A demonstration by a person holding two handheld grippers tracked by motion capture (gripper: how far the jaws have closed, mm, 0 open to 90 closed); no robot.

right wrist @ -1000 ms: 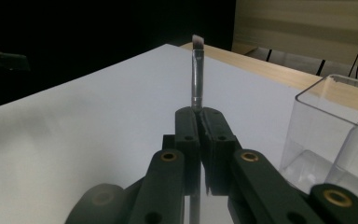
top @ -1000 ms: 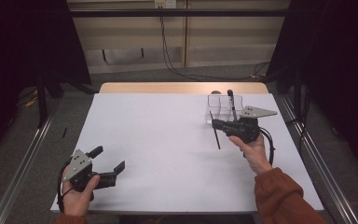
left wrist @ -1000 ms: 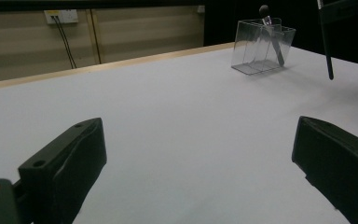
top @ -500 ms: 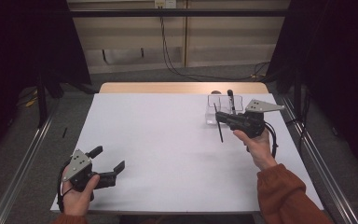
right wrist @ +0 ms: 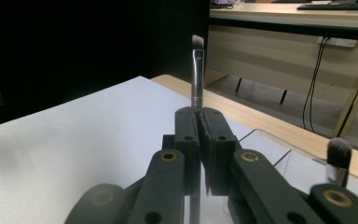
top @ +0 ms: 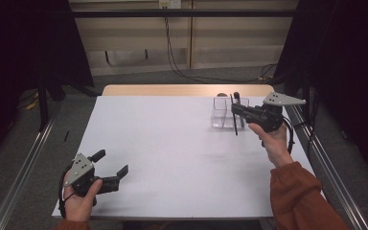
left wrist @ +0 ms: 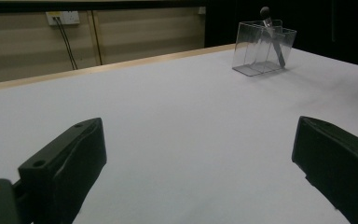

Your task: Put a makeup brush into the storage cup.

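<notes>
My right gripper [top: 235,110] is held above the table's far right, shut on a thin makeup brush [top: 234,123] that stands upright. In the right gripper view the jaws [right wrist: 200,119] pinch the brush's handle, and its silver ferrule and pale bristles [right wrist: 197,70] rise above them. Just behind stands a clear plastic organizer [top: 223,115] [right wrist: 270,142] with a dark-headed brush [top: 236,97] [right wrist: 339,157] in it. My left gripper [top: 111,162] rests at the near left of the white table, open and holding nothing [left wrist: 198,140]. From there the organizer [left wrist: 261,53] shows far off.
The white table top [top: 172,143] has a wooden strip [top: 172,90] along its far edge. Metal rails [top: 326,163] run along both sides. Cables hang from a wall socket [top: 168,4] behind the table.
My right gripper has risen and moved away from the person toward the organizer, carrying the brush. The left gripper has stayed still.
</notes>
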